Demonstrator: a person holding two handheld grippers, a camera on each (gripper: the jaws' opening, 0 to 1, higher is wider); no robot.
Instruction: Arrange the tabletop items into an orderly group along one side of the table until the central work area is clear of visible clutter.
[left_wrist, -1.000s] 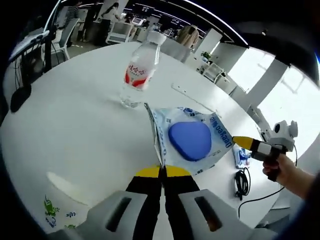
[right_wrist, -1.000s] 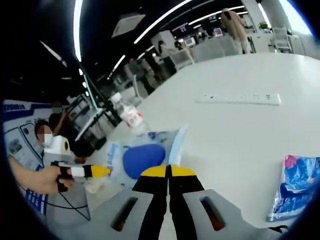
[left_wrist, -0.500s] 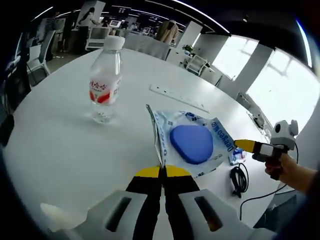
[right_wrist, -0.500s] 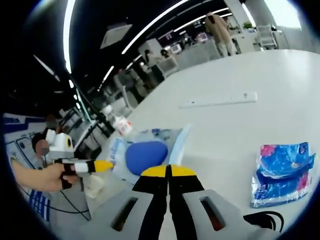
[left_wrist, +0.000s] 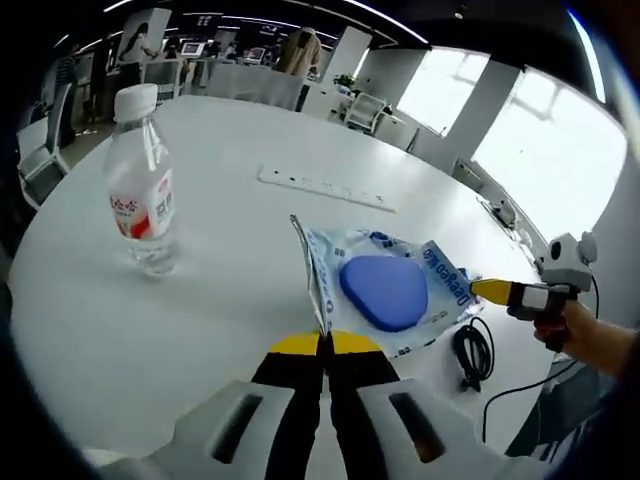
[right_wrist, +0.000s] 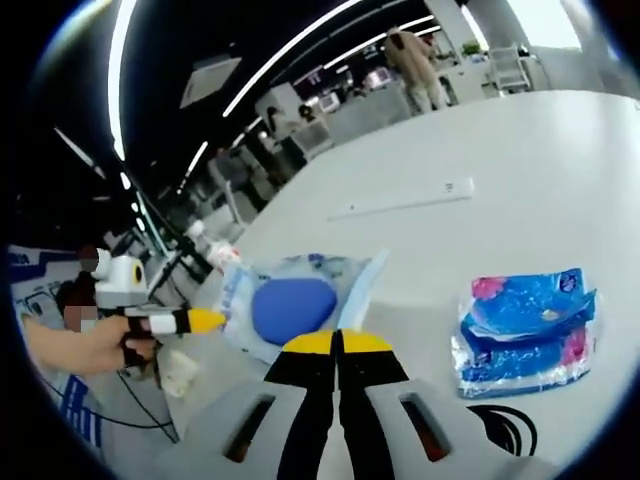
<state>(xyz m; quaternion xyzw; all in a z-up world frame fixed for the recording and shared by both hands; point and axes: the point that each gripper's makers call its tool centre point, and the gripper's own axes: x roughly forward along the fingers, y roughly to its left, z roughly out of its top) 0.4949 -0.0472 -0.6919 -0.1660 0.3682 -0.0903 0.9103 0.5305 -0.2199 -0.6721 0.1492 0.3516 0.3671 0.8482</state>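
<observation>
A clear plastic bag (left_wrist: 385, 285) with blue print holds a rounded blue pad. My left gripper (left_wrist: 322, 342) is shut on the bag's near edge, which stands up between the yellow tips. My right gripper (left_wrist: 488, 290), held in a hand, enters from the right with its yellow tip at the bag's far corner. In the right gripper view the same bag (right_wrist: 295, 300) sits just past my right gripper (right_wrist: 340, 342), which is shut on its edge. There the left gripper (right_wrist: 205, 320) pinches the opposite side. A water bottle (left_wrist: 140, 190) stands upright at the left.
A white power strip (left_wrist: 325, 188) lies across the round white table (left_wrist: 200, 300) beyond the bag. A coiled black cable (left_wrist: 468, 350) lies near the right edge. A blue patterned packet (right_wrist: 525, 330) lies to the right, close to the cable (right_wrist: 505, 430). Chairs, desks and people stand far behind.
Both views have swung while the bag stays clamped in both grippers. The bottle now sits further left and lower in the left gripper view. The blue packet looms larger in the right gripper view.
</observation>
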